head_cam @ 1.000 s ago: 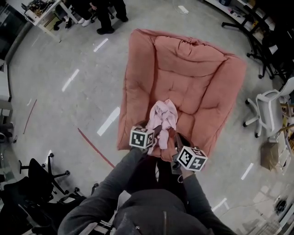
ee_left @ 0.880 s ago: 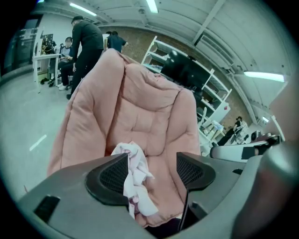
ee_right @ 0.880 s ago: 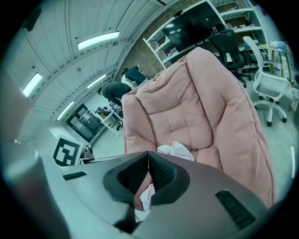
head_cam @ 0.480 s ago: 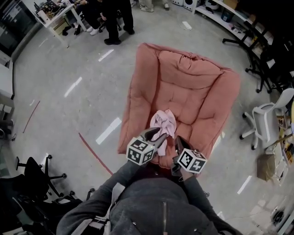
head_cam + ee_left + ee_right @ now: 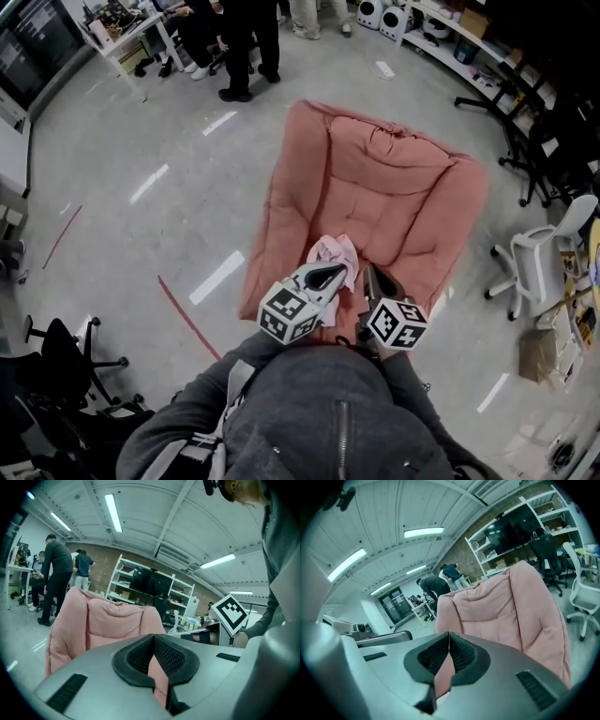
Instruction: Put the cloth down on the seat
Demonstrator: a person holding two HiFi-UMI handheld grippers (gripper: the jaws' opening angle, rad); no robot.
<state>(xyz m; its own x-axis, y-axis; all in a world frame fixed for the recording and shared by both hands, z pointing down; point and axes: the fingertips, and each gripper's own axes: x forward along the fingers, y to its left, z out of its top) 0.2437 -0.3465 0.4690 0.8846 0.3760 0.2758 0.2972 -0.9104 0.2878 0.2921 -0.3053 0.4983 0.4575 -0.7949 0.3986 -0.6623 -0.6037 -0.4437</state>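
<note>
A crumpled pale pink cloth (image 5: 335,253) lies on the front part of the seat of the big salmon-pink cushioned chair (image 5: 394,187), touched by neither gripper. My left gripper (image 5: 337,273) hovers just in front of the cloth, its jaws shut with nothing between them. Beside it, my right gripper (image 5: 367,272) is also shut and empty. The left gripper view shows the closed tips (image 5: 153,636) aimed at the chair back (image 5: 108,620). In the right gripper view the shut tips (image 5: 449,634) face the same chair (image 5: 506,606). The cloth is out of sight in both gripper views.
Several people stand (image 5: 239,47) beyond the chair by a desk (image 5: 122,28). A white office chair (image 5: 530,258) is at the right, black chairs (image 5: 56,366) at the lower left. A red tape line (image 5: 187,319) runs on the grey floor. Shelving lines the far right.
The cloth, first draped up between the grippers, now lies on the seat. Both grippers have drawn back toward the person, and the left jaws have gone from open to shut.
</note>
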